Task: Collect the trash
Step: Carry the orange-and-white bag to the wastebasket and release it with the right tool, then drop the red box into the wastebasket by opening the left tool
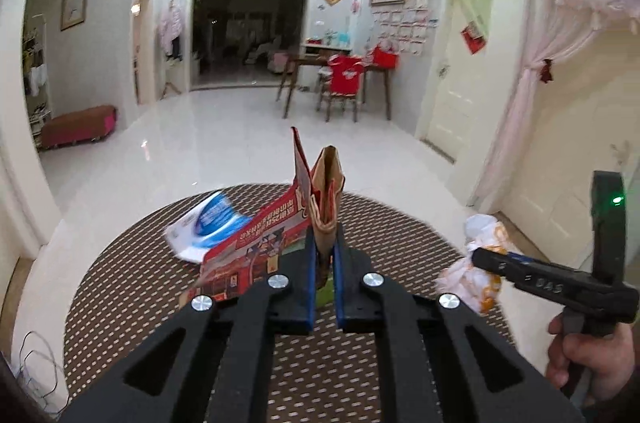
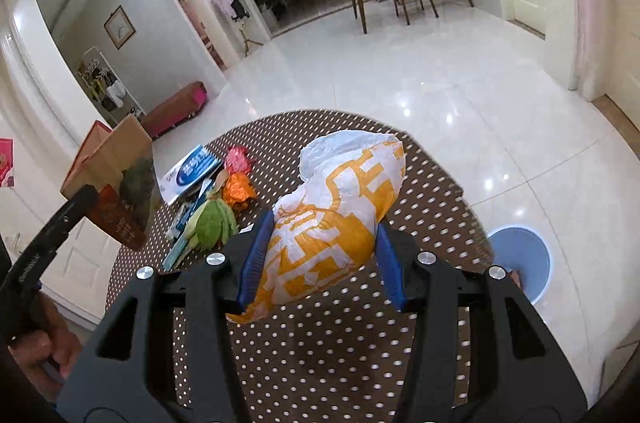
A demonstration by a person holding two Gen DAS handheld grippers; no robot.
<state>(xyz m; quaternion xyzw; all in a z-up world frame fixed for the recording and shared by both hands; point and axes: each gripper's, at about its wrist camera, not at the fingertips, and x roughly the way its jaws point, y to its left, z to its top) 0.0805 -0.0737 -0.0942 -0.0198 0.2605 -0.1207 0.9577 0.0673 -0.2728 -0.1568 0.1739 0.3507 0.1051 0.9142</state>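
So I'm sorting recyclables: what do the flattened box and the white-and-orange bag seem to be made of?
The flattened box in the left gripper looks like thin cardboard: brown raw inside, printed matte outside, crisp folds. The white-and-orange bag in the right gripper looks like thin plastic film, crumpled with soft creases, though coated paper is possible.

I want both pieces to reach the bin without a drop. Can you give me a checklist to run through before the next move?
1. Left tool clamped on flattened carton: ok.
2. Right tool clamped on orange-and-white bag: ok.
3. Both loads lifted off the table: cannot tell.
4. Blue bin in view, beside the table: ok.
5. Room inside the bin: cannot tell.
6. Table cleared: not ok, blue-and-white packet and wrappers remain.
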